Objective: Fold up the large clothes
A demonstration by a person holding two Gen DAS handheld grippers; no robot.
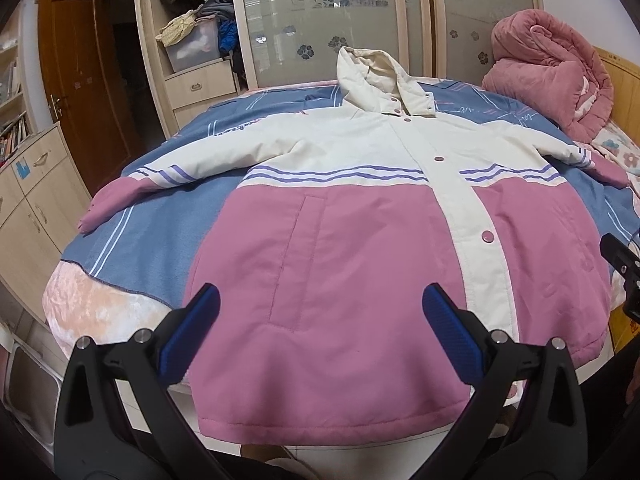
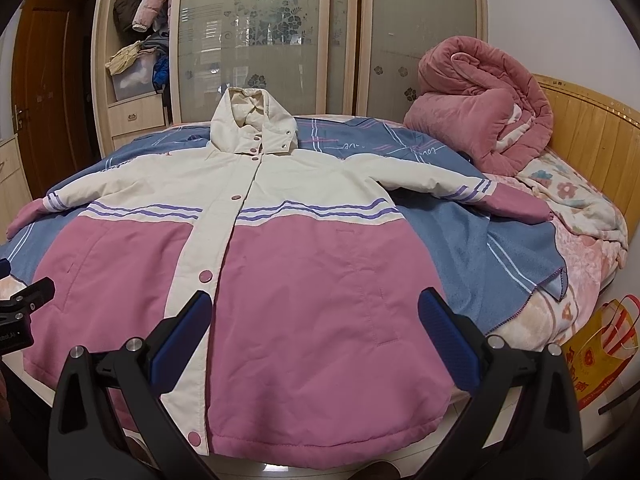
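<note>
Jacket: your pink and cream hooded jacket (image 1: 340, 248) lies front up and snapped shut on the bed, sleeves spread to both sides, hood toward the wardrobe, hem hanging over the near edge just under your grippers.
Left gripper: your left gripper (image 1: 320, 308) hovers above the lower left panel near the pocket seam, jaws spread wide and empty, blue pads (image 1: 208, 312) clear of the cloth.
Right gripper: your right gripper (image 2: 316, 312) hangs above the lower right panel just beside the cream snap placket (image 2: 200, 276), jaws wide apart, nothing between them.
Under the jacket: a blue blanket (image 1: 160, 240) with pale stripes is spread beneath it, over a peach bedcover (image 1: 80, 300).
Beside the right sleeve: a rolled pink quilt (image 2: 480, 112) sits at the head end against the wooden headboard (image 2: 592, 128), near the pink cuff but apart from it; a floral sheet (image 2: 576, 200) lies bunched just beyond that cuff.
Behind the hood: a wardrobe with frosted floral sliding doors (image 2: 256, 48) stands beyond the far side of the bed.
Open wardrobe shelf: you have coats hanging above, and a clear plastic bin (image 1: 192, 48) with a yellowish cloth draped over its rim; what the bin holds you cannot tell.
Floor on the right: a yellow and red shopping bag (image 2: 600, 356) stands by the bed corner; its contents are hidden.
Left side: a brown door (image 1: 80, 92) and a low cabinet (image 1: 28, 208) stand well apart from the bed.
</note>
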